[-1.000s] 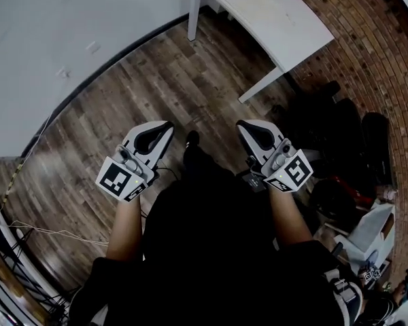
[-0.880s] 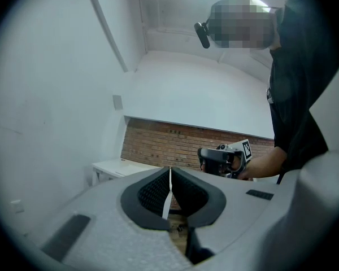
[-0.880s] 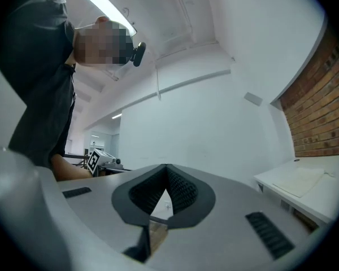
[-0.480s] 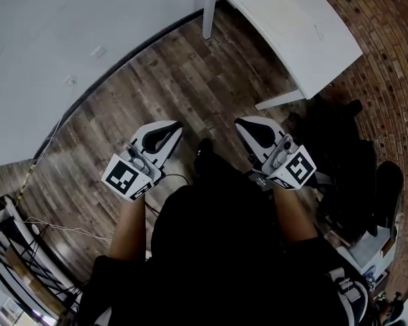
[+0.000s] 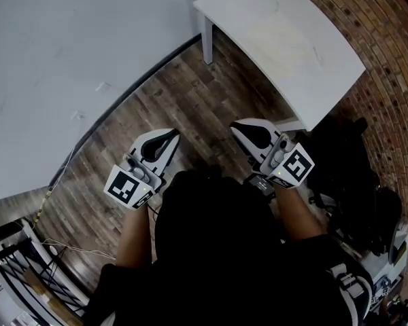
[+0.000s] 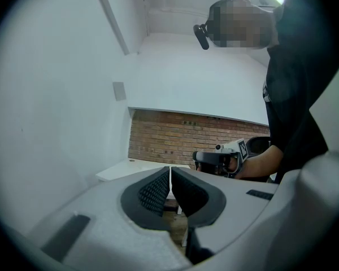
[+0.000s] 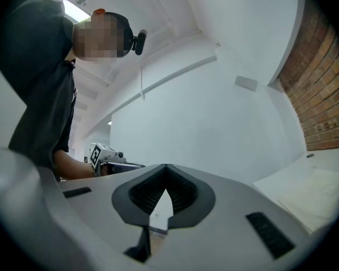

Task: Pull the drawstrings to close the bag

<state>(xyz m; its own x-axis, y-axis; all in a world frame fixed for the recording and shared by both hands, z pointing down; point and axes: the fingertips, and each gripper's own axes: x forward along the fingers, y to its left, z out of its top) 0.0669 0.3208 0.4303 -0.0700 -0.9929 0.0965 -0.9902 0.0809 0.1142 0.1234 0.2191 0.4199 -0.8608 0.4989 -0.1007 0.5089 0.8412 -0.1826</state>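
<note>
Person: a dark-clothed body (image 5: 211, 250) fills the bottom of the head view, with both bare forearms reaching forward.
Left gripper (image 5: 170, 136): held level over the floor. In its own view (image 6: 170, 173) the ribbed pads are drawn together to a hairline slit, and nothing is gripped.
Right gripper (image 5: 242, 126): level beside the left one but apart from it. In its own view (image 7: 165, 168) the tips meet and nothing is between them.
Floor (image 5: 190, 94): brown wooden planks under both grippers.
Cables (image 5: 34, 231): thin light cords trail over the planks at the lower left.
Dark heap (image 5: 350, 175): black shapes on the floor at the right, against the brick, too dark to tell apart.
Bag: I cannot tell where it is, as no view lets me pick it out.
Worktop (image 5: 279, 32): white, on white legs, ahead of the right gripper.
White wall (image 5: 54, 46): meets the floor along a dark skirting.
Brick wall (image 5: 387, 60): behind the worktop, at the right.
</note>
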